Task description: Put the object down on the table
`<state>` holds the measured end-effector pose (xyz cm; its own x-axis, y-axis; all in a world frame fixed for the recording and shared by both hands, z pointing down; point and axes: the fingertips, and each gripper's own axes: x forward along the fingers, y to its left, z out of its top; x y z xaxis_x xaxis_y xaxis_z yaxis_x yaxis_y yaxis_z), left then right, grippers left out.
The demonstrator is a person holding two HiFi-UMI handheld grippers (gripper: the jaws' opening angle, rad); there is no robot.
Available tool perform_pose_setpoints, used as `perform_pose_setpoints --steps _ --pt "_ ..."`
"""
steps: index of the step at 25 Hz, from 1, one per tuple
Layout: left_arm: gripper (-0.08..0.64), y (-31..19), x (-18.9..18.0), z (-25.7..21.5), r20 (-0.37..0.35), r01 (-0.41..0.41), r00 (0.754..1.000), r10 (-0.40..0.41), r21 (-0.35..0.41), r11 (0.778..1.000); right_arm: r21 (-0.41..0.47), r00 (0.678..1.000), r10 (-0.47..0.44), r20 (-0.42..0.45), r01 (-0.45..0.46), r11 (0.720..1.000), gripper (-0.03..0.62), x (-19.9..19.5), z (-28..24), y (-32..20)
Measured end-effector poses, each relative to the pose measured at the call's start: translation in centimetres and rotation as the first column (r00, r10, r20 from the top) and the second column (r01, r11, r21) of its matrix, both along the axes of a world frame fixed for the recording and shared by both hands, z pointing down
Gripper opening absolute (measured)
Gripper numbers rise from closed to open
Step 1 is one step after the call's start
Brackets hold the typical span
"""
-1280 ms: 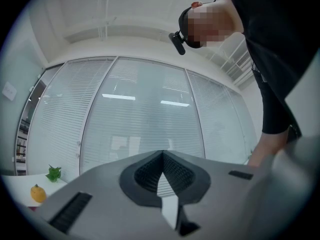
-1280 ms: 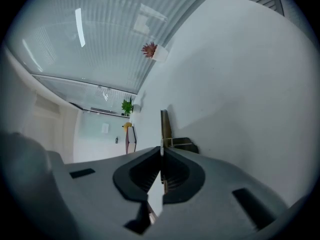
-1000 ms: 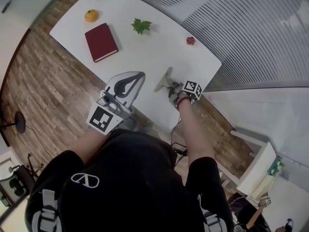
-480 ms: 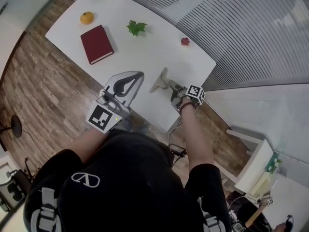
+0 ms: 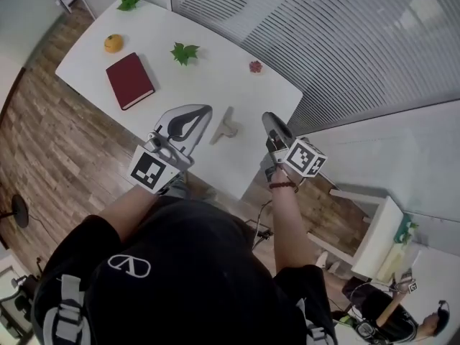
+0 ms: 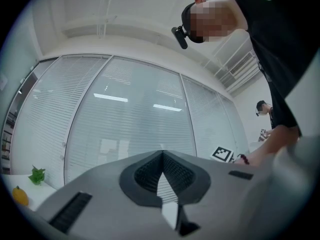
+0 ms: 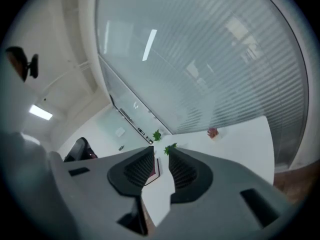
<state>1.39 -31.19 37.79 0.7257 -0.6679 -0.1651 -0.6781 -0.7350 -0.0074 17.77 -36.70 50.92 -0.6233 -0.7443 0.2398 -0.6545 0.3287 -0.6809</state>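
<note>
- Your right gripper [image 5: 268,118] hangs empty, its jaws apart and closing; the object [image 5: 224,126] lies on the worktop [image 5: 215,77] just to its left.
- Your left gripper [image 5: 204,111], closed and empty, flanks the object's other side.

Object [image 5: 225,126] on table [image 5: 215,85] near its front edge, between left gripper [image 5: 205,112] and right gripper [image 5: 268,118]; book [image 5: 129,80], leaf [image 5: 184,52], perhaps a berry [image 5: 255,66] behind.

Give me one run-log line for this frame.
state: grey object lying on white table, ungripped | right claw: closing, nothing between its jaws, apart from object | left claw: shut, empty
</note>
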Motion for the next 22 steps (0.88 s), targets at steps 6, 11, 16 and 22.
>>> perform_pose_setpoints --steps 6,11,16,22 --pt "0.005 0.1 1.4 -2.0 -0.012 -0.046 0.999 0.046 0.036 0.998 0.324 0.955 0.081 -0.286 0.017 0.946 0.061 -1.0 -9.3 3.2" --pt "0.005 0.3 2.3 -2.8 -0.009 -0.078 0.997 0.079 0.051 0.996 0.560 0.878 0.227 -0.421 0.054 0.827 0.006 -2.1 -14.0 5.9" --pt "0.005 0.2 2.9 -2.7 0.003 -0.095 0.996 0.095 0.054 0.994 0.657 0.827 0.316 -0.464 0.081 0.750 0.006 -2.7 -15.3 7.3" --pt "0.005 -0.1 2.8 -2.5 0.013 -0.099 0.995 0.098 0.038 0.994 0.679 0.785 0.362 -0.502 0.099 0.728 0.005 -3.0 -15.3 7.9"
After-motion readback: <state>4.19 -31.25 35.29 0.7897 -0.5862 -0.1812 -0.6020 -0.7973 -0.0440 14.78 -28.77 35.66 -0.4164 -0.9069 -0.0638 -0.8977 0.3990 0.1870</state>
